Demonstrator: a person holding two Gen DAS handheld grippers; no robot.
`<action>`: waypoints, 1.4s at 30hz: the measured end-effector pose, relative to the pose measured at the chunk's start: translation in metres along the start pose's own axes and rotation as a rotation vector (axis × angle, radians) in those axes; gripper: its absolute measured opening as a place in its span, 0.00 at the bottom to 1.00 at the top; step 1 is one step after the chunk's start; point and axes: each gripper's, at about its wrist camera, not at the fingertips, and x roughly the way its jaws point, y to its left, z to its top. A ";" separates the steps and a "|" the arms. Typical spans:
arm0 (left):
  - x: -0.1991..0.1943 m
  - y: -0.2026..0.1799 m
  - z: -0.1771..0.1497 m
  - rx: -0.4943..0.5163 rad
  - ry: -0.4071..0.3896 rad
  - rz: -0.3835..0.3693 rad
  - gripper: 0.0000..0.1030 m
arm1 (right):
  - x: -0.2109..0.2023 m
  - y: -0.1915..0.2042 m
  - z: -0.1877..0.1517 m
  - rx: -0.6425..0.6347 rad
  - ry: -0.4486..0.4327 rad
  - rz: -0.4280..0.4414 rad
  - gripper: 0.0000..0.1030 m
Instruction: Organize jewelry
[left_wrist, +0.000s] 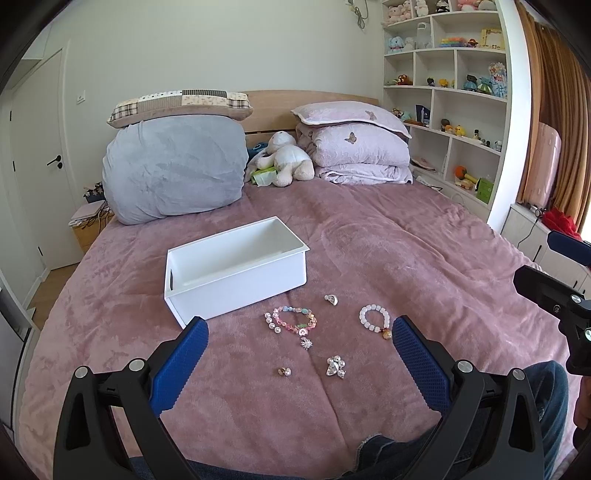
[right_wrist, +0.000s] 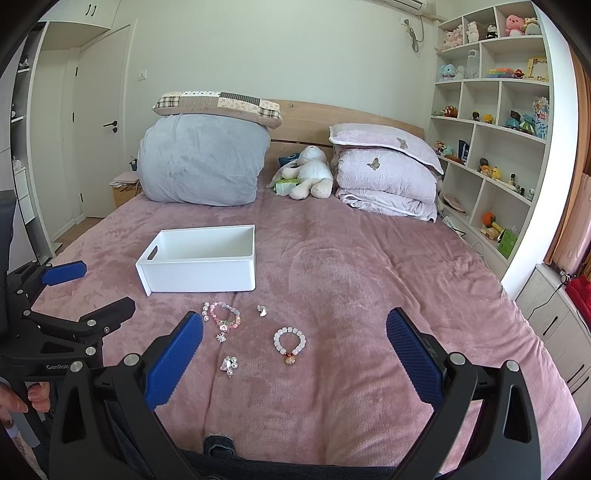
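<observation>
An empty white box (left_wrist: 236, 267) (right_wrist: 199, 258) sits on the pink bedspread. In front of it lie a pink beaded bracelet (left_wrist: 295, 320) (right_wrist: 225, 315), a white beaded bracelet with a charm (left_wrist: 375, 318) (right_wrist: 290, 342), a small silver piece (left_wrist: 331, 299) (right_wrist: 262, 310), a star brooch (left_wrist: 306, 343) (right_wrist: 221, 337), a pearl brooch (left_wrist: 335, 366) (right_wrist: 229, 364), loose pearls (left_wrist: 271, 323) (right_wrist: 205, 309) and a small earring (left_wrist: 284, 371). My left gripper (left_wrist: 299, 332) hovers open just short of the jewelry. My right gripper (right_wrist: 295, 328) is open too, above the white bracelet.
Pillows, a folded quilt (left_wrist: 364, 155) and a plush toy (left_wrist: 286, 158) crowd the head of the bed. White shelves (left_wrist: 458, 103) with toys line the right wall. A person's jeans-clad knee (left_wrist: 391, 454) lies at the near edge. The right gripper (left_wrist: 554, 295) shows in the left wrist view.
</observation>
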 end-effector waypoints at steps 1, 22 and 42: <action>0.000 0.000 -0.001 0.000 0.000 0.001 0.98 | 0.000 0.001 0.001 -0.001 0.001 0.000 0.96; 0.006 0.002 -0.010 0.005 0.012 -0.002 0.98 | 0.027 0.002 0.006 -0.011 0.022 -0.004 0.96; 0.103 0.028 0.043 -0.011 0.152 0.003 0.98 | 0.143 -0.011 0.041 -0.005 0.131 0.065 0.95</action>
